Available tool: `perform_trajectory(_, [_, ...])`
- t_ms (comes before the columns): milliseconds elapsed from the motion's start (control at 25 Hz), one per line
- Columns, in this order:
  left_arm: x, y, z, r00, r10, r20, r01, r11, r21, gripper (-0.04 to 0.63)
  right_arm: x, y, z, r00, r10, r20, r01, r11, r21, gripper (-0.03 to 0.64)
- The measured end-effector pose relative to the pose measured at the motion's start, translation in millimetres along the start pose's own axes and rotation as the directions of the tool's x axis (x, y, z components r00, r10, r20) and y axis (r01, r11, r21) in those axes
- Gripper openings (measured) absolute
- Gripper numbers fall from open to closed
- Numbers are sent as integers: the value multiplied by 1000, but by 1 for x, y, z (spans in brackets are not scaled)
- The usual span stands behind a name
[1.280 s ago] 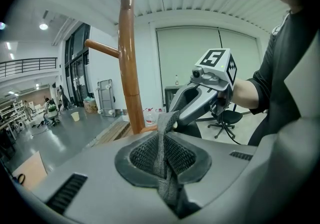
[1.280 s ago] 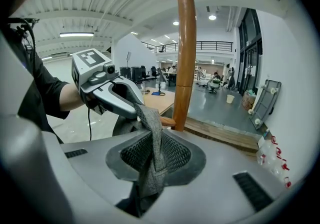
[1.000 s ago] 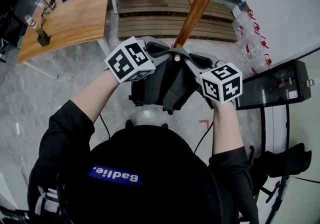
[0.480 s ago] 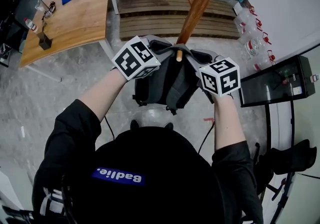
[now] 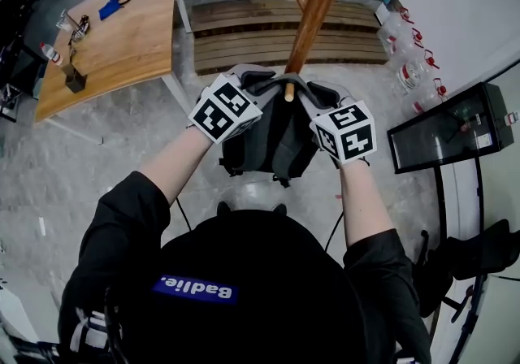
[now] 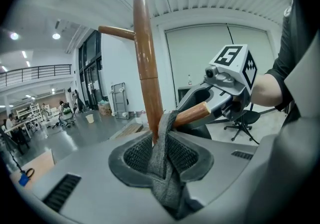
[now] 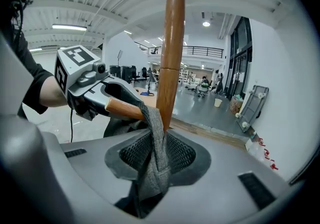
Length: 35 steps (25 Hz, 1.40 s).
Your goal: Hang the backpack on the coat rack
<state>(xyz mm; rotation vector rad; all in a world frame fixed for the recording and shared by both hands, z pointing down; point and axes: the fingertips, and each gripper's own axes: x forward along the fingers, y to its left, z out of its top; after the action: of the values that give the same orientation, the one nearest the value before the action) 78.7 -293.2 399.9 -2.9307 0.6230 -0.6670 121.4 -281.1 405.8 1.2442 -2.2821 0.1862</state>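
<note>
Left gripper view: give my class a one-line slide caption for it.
Left gripper shut on the backpack's grey loop, draped over the coat rack's wooden peg.

Head view looks steeply down. Gripper views face each other at close range, sharing the coat rack peg [image 6: 192,114].

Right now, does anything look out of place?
Nothing odd: the dark grey backpack has its grey woven loop over the brown wooden coat rack peg, left gripper and right gripper jaws shut on that loop.
</note>
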Motion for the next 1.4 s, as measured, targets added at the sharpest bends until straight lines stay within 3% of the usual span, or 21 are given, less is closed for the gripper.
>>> perform_trajectory(200, [-9,-2,-2,999,45,-20,-44,997,70,91,-15,6,4,998,-65,4,65,992,-104,77])
perform_trajectory(360, [-22,-4,1,997,71,-4,-70,994,87,91,-28,16,9,997,-70,27,73,988,-133,77])
perform_trajectory(480, [-32,-12,3,996,79,31,-81,994,69,91,-38,26,10,995,-81,60,90,985,-150,77])
perform_trajectory(600, [-43,-23,5,993,81,84,-81,997,4,91,-46,44,9,990,-84,115,103,980,-172,77])
perform_trajectory(720, [-57,-38,6,986,88,143,-79,995,-63,91,-55,60,10,980,-74,187,99,987,-126,77])
perform_trajectory(880, [-77,-65,11,973,73,217,-48,992,-121,91,-72,78,13,952,-36,305,35,999,6,77])
perform_trajectory(1200, [-110,-110,25,933,61,354,3,984,-176,89,-104,115,21,885,44,463,-83,994,64,57])
perform_trajectory(1320, [-115,-116,21,921,72,384,6,980,-197,18,-104,122,16,874,52,484,-107,990,87,13])
perform_trajectory(1400, [-116,-121,19,915,68,398,19,977,-211,9,-102,126,11,871,58,487,-120,988,96,6])
